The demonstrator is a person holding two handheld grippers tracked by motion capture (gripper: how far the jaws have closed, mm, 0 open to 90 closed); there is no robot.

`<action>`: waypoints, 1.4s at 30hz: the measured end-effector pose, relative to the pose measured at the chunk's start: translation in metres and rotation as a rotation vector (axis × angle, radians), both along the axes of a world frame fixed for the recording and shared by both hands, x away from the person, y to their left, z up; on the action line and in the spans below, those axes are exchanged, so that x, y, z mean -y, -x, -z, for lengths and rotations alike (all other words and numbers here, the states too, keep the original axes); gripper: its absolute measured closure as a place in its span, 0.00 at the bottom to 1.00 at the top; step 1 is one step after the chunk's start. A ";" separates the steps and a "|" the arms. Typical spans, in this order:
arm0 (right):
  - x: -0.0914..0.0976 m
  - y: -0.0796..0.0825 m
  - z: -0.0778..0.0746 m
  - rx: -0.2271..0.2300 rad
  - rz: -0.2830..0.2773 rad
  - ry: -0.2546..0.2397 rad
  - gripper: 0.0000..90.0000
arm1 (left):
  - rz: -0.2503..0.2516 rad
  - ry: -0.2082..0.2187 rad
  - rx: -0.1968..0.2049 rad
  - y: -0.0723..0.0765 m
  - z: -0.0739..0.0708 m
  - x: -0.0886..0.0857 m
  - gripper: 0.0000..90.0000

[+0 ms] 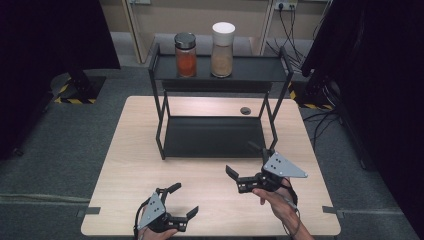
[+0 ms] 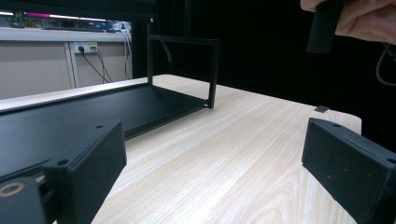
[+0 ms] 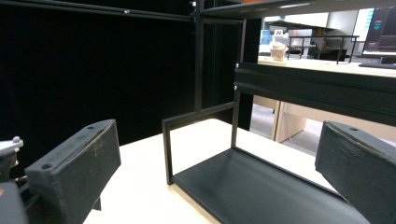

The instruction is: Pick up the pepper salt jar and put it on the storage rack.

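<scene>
Two upright spice jars, the orange-filled glass jar and the white-capped beige jar, stand on the black metal rack's top shelf, beyond both wide-open, empty grippers; the right gripper is nearer than the left gripper.

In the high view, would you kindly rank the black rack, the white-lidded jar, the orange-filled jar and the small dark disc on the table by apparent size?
1. Black rack
2. White-lidded jar
3. Orange-filled jar, only slightly smaller
4. Dark disc
</scene>
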State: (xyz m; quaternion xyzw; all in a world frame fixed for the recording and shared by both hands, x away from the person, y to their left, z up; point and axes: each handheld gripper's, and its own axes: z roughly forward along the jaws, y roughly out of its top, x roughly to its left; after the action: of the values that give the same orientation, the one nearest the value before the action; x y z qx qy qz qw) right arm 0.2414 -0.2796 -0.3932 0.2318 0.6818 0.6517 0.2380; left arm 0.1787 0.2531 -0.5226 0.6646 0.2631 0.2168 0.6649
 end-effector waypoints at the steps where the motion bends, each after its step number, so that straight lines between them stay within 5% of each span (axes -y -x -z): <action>1: 0.000 0.001 0.001 0.000 0.000 0.001 0.00 | 0.000 0.000 0.000 0.000 0.000 0.000 0.06; 42: 0.000 0.032 0.060 -0.067 -0.017 0.022 0.00 | -0.013 0.008 -0.001 0.000 0.001 -0.001 0.06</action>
State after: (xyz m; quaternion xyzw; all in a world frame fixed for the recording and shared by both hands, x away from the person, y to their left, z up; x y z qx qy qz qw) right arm 0.2097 -0.2800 -0.4531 0.2453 0.6985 0.6379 0.2122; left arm 0.1792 0.2539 -0.5238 0.6604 0.2685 0.2198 0.6660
